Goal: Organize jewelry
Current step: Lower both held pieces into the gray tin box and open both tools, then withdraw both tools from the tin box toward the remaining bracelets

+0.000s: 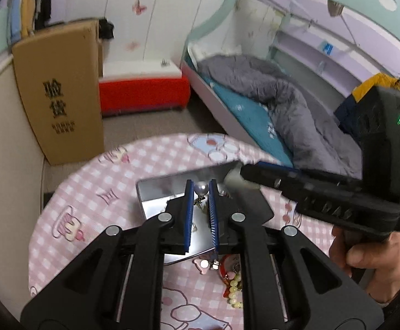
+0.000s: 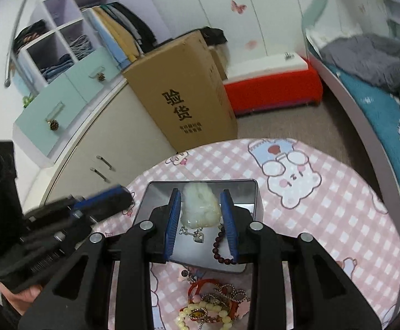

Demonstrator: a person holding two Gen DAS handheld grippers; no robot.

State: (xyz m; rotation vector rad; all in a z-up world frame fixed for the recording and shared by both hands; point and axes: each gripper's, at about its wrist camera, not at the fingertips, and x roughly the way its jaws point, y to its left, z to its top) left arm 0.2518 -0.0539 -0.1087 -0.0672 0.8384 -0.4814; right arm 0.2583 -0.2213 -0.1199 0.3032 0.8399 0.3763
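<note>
A shiny metal tin (image 1: 156, 189) (image 2: 250, 192) lies on the pink checked tablecloth. My left gripper (image 1: 201, 188) is shut on a pearl earring (image 1: 201, 189) and holds it over the tin. My right gripper (image 2: 201, 200) is shut on a pale jade pendant (image 2: 200, 205) above the tin; it shows blurred in the left wrist view (image 1: 238, 178). Inside the tin lie a silver heart chain (image 2: 196, 233) and a dark red bead bracelet (image 2: 219, 247). A pile of loose jewelry (image 2: 213, 305) (image 1: 231, 277) lies in front of the tin.
The round table's far edge (image 2: 268, 140) drops to the floor. A tall cardboard box (image 2: 183, 90), a red-and-white bench (image 2: 274, 88), a bed with a grey duvet (image 1: 277, 101) and a wardrobe (image 2: 62, 88) stand around.
</note>
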